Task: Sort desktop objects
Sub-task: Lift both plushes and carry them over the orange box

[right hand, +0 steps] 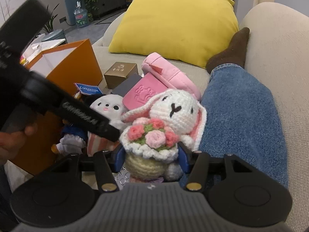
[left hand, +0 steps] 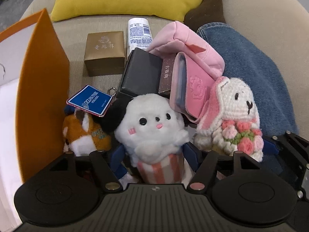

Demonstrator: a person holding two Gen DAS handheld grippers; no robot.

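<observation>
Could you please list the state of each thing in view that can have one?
Left gripper: open around white plush puppy.
Right gripper: jaws around crocheted white bunny; grip unclear.
Orange cardboard box: open.
Pink card wallet: shut.
Gold square box: closed.

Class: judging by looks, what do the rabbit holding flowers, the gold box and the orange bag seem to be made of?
Rabbit: crocheted yarn, matte; the stitch loops show. Gold box: probably card or leatherette with a satin metallic finish and a stamped logo. Orange bag: smooth matte paper or card, likely; stiff flat panel.
</observation>
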